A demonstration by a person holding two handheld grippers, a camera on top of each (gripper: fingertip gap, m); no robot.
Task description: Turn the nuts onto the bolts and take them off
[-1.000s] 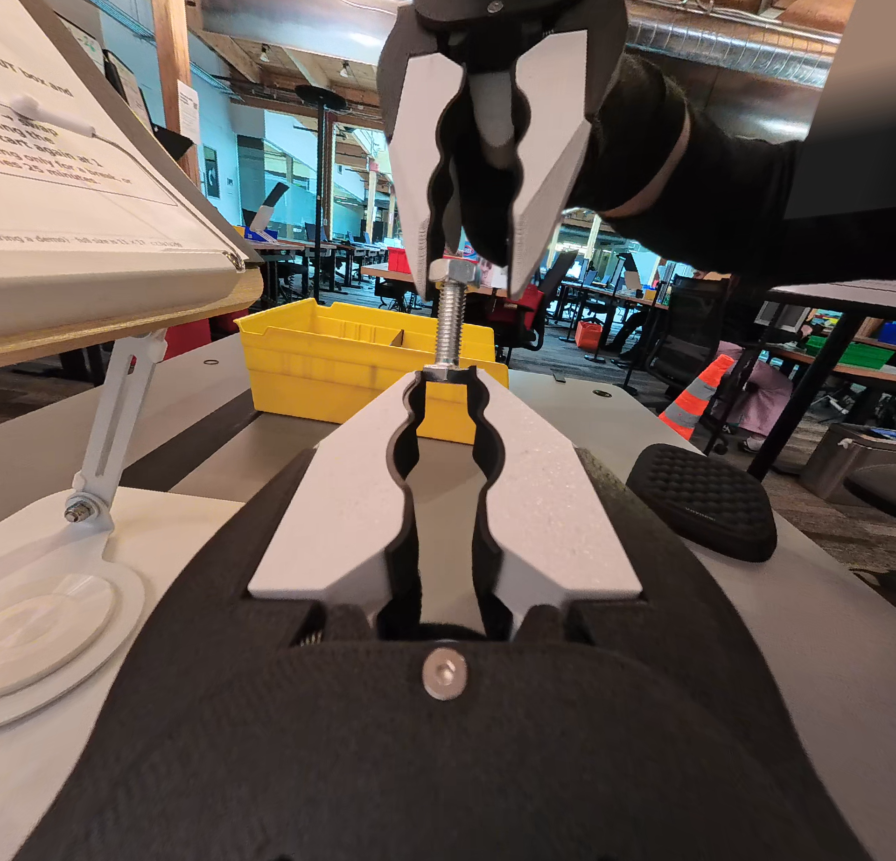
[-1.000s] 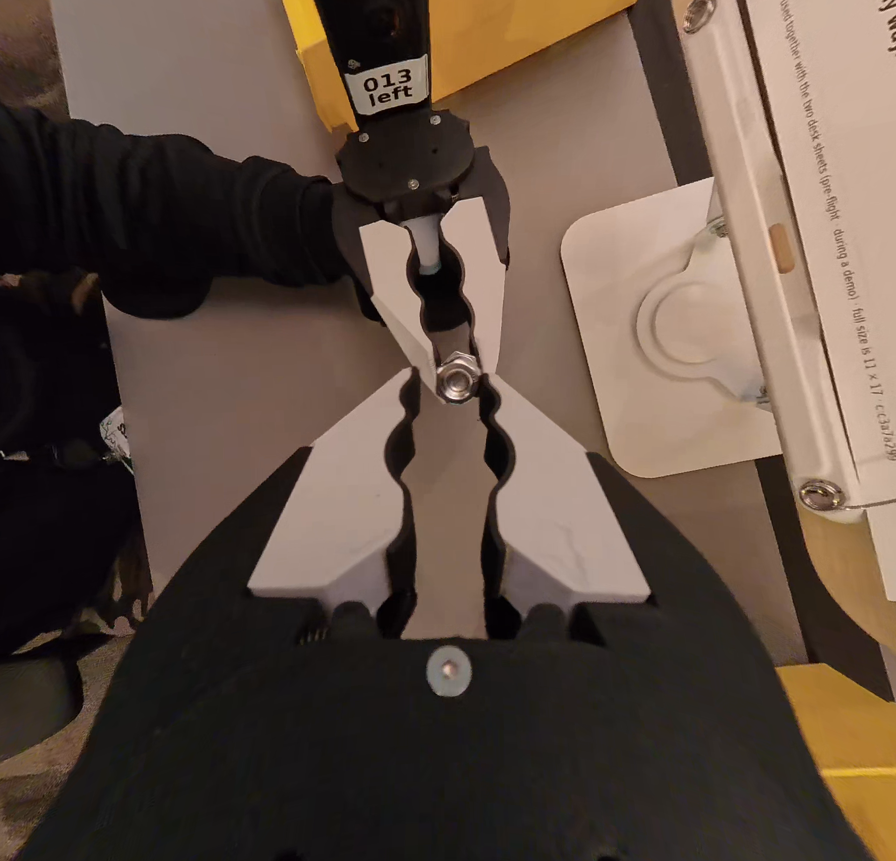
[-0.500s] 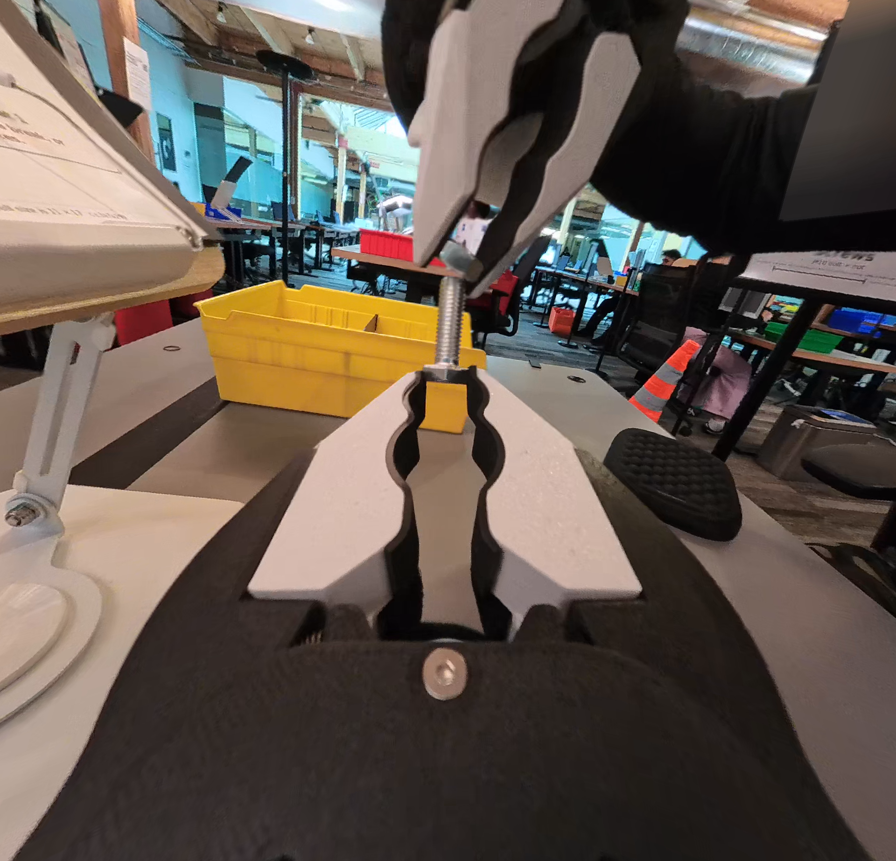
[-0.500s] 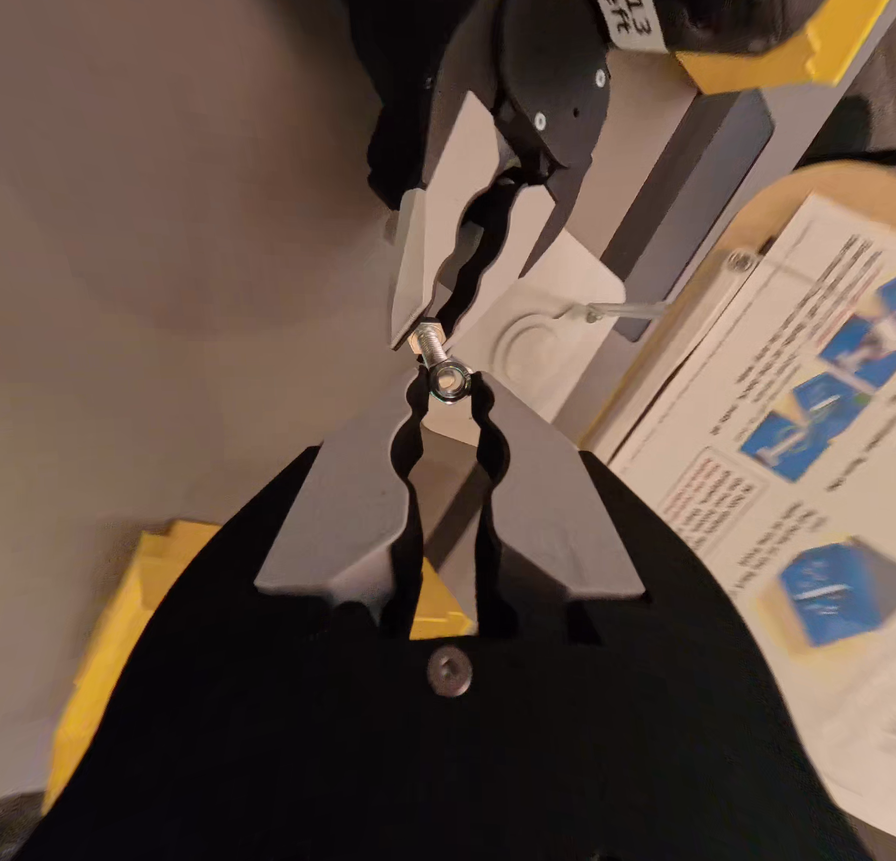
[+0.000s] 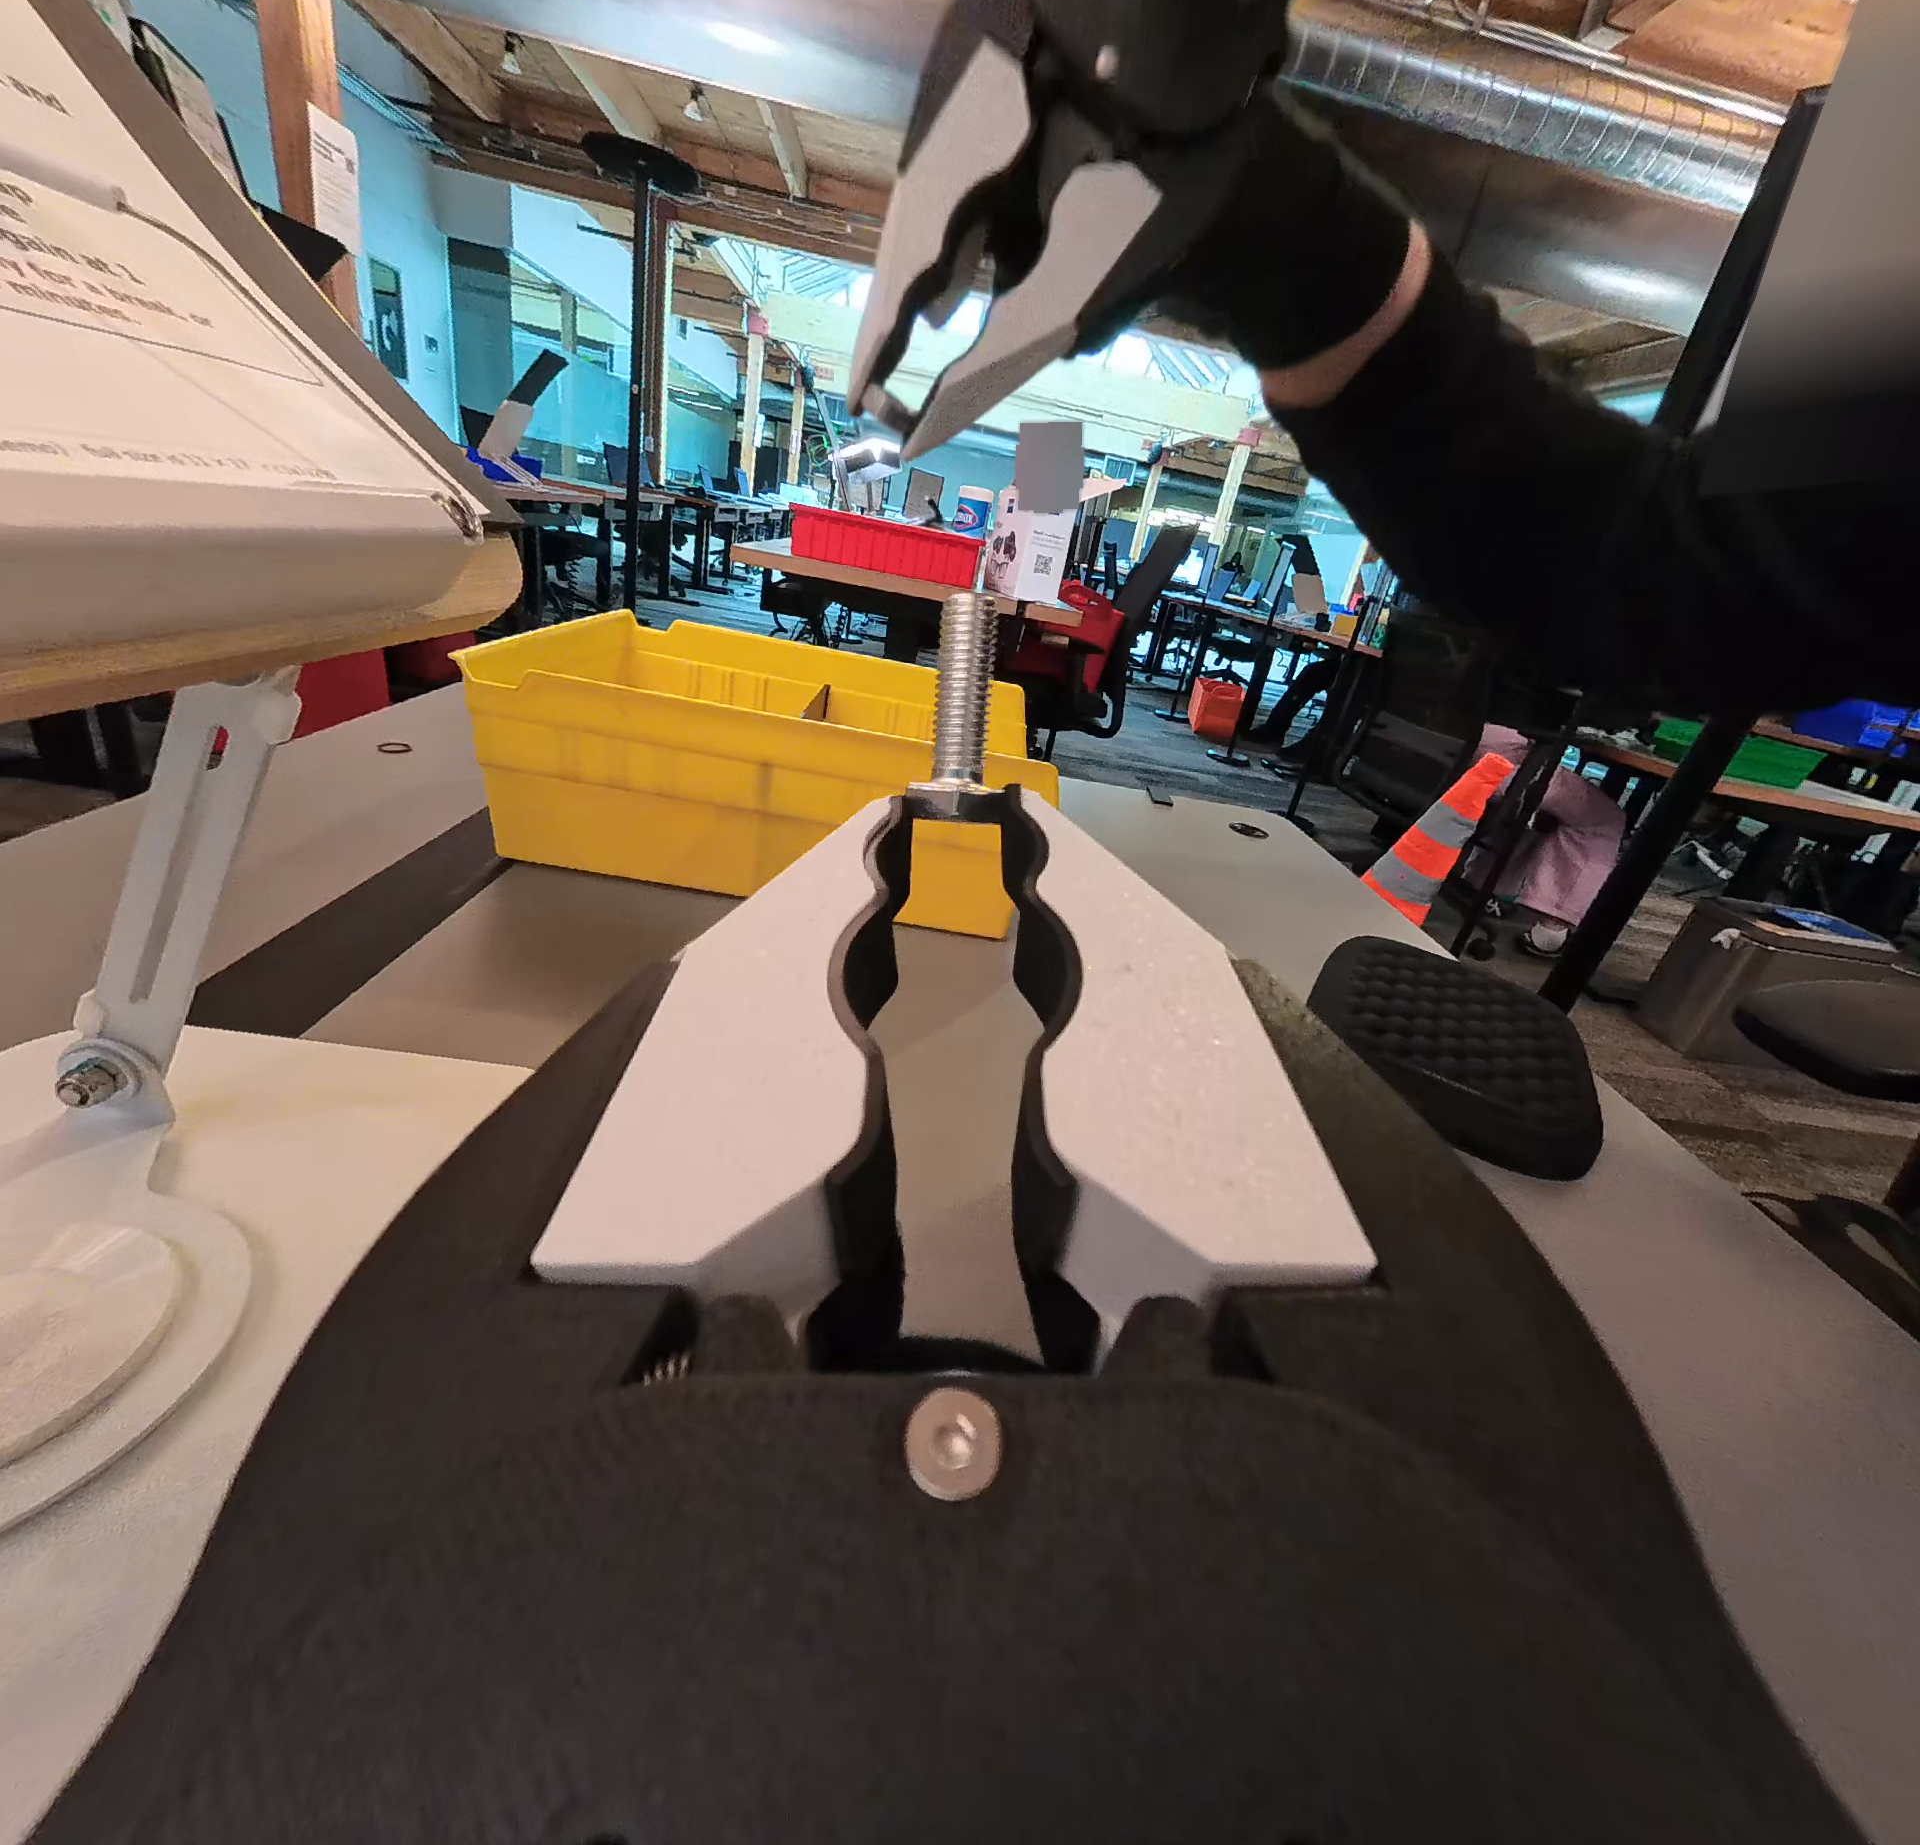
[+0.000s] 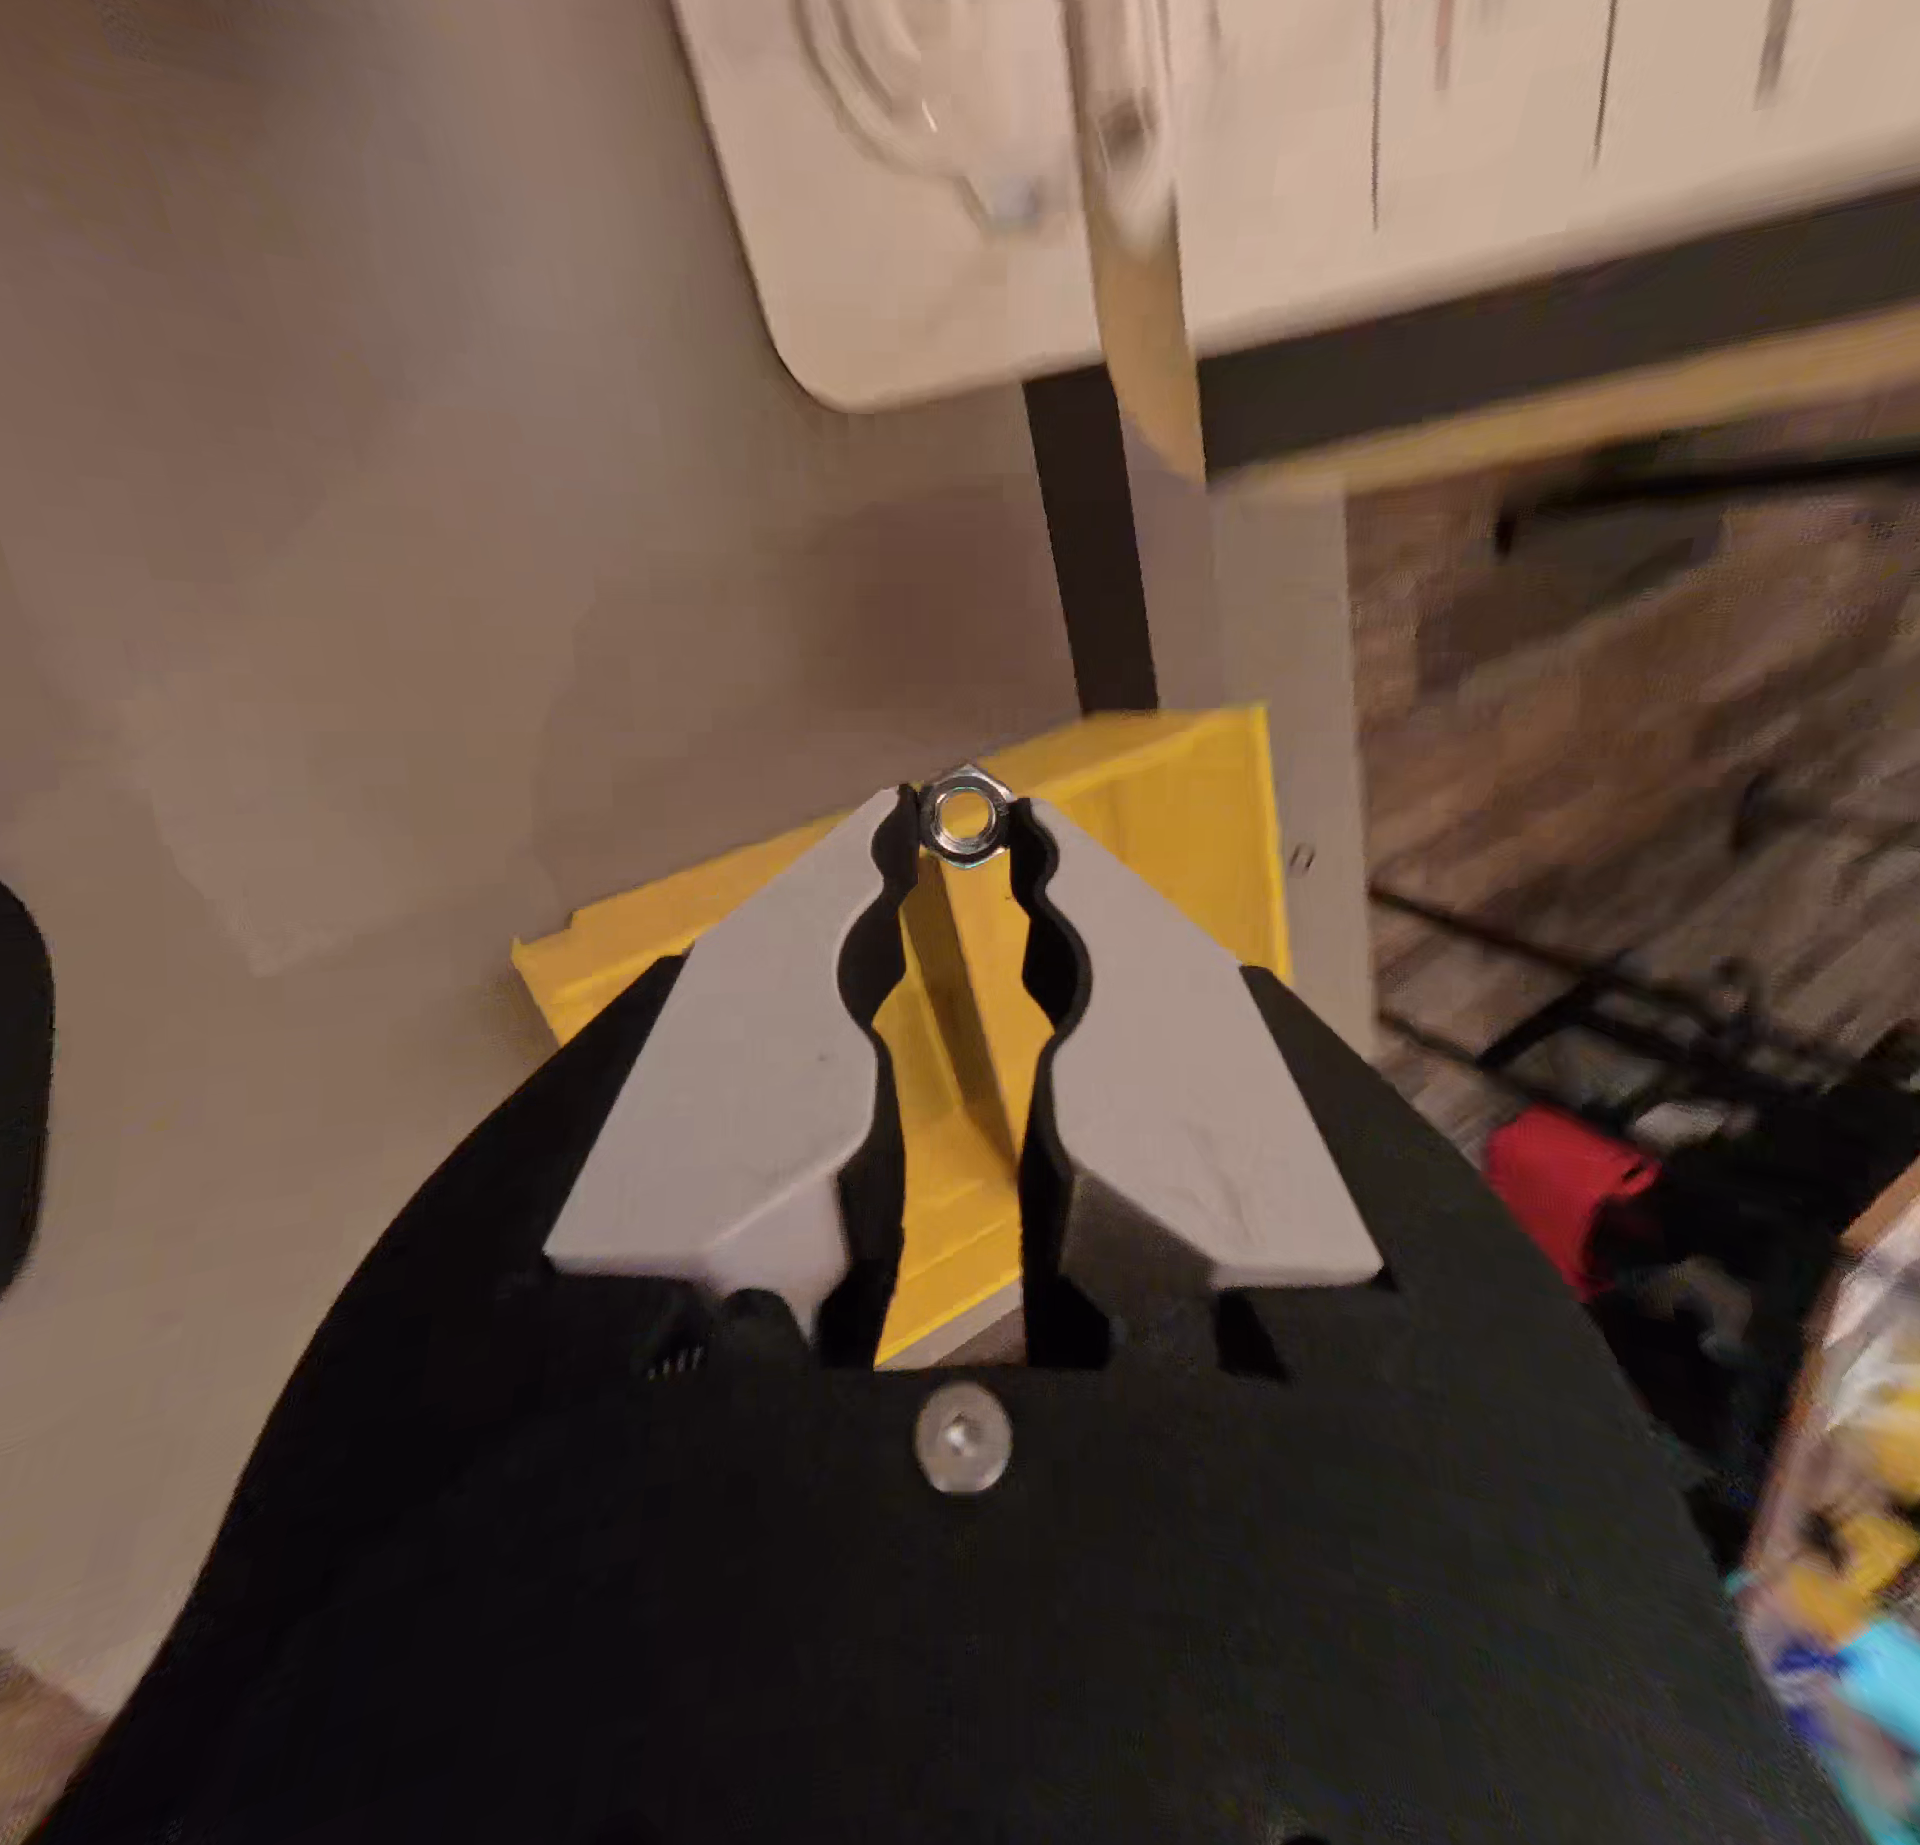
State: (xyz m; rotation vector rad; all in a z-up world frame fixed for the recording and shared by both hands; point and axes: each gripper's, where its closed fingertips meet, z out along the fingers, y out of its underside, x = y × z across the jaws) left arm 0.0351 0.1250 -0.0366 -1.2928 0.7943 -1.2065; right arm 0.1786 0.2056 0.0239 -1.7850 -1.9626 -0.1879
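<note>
My left gripper (image 5: 954, 806) is shut on the head of a silver bolt (image 5: 963, 692), which stands upright with its bare thread pointing up. My right gripper (image 6: 966, 819) is shut on a small silver hex nut (image 6: 967, 821) at its fingertips. In the left wrist view the right gripper (image 5: 896, 424) hangs above and to the left of the bolt's top, apart from it, with the nut (image 5: 885, 405) between its tips. A black-sleeved arm (image 5: 1558, 507) holds it.
A yellow bin (image 5: 717, 756) sits on the grey table (image 5: 1195, 819) behind the bolt; it also shows under the right gripper (image 6: 1174, 787). A white stand base (image 5: 125, 1255) with a tilted board (image 5: 208, 424) is at left. A black pad (image 5: 1455, 1047) lies at right. My hands' fingertips stand some 20 centimetres from each other.
The nut has come off the bolt. My right gripper has lifted away with it, up and to the left of the bolt, over the yellow bin. The left gripper still holds the bolt upright.
</note>
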